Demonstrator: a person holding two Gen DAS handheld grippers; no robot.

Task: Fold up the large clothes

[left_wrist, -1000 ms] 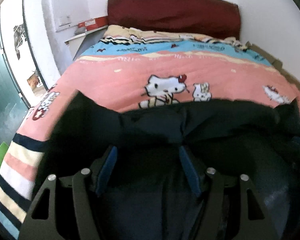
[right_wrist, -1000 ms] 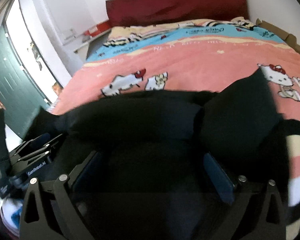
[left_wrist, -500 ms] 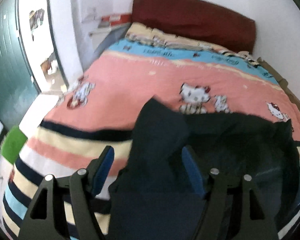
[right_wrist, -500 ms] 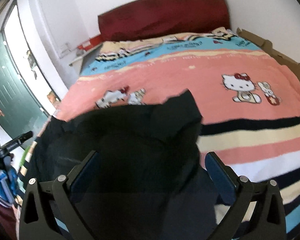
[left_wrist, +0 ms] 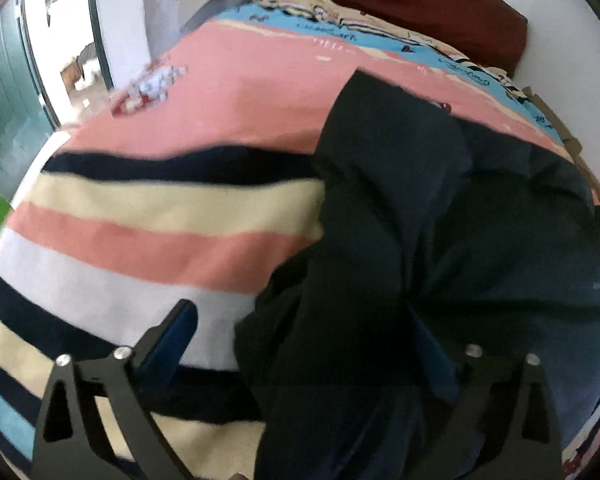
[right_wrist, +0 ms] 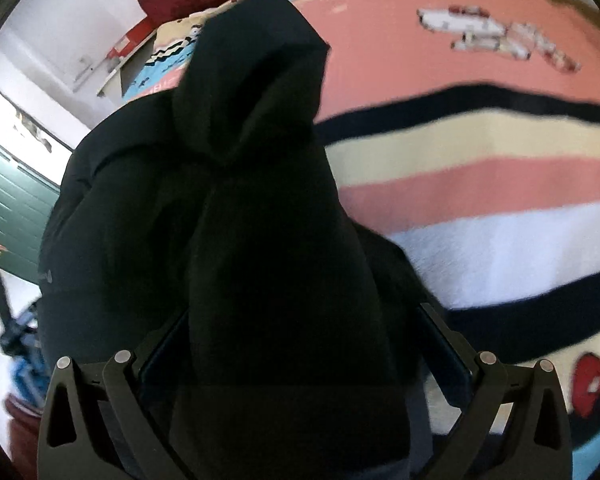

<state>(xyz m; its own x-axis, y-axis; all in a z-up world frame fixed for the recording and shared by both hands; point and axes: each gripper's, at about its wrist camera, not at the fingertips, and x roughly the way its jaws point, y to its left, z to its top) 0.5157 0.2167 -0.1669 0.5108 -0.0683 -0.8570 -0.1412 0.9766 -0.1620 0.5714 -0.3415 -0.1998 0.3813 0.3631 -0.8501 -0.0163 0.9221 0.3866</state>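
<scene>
With my left claw (left_wrist: 300, 344) just spread wide and my right claw (right_wrist: 300, 344) gaping, the dark garment (left_wrist: 440, 220) drapes between both at frame centre over the bed (left_wrist: 160, 220), so it may slump and unfold.

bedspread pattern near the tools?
Bedspread: broad stripes of navy, cream, pink and white. Clearest in left wrist view.

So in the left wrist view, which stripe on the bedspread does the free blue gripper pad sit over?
The white stripe, below the pink one; the left gripper's pad overlaps it.
</scene>
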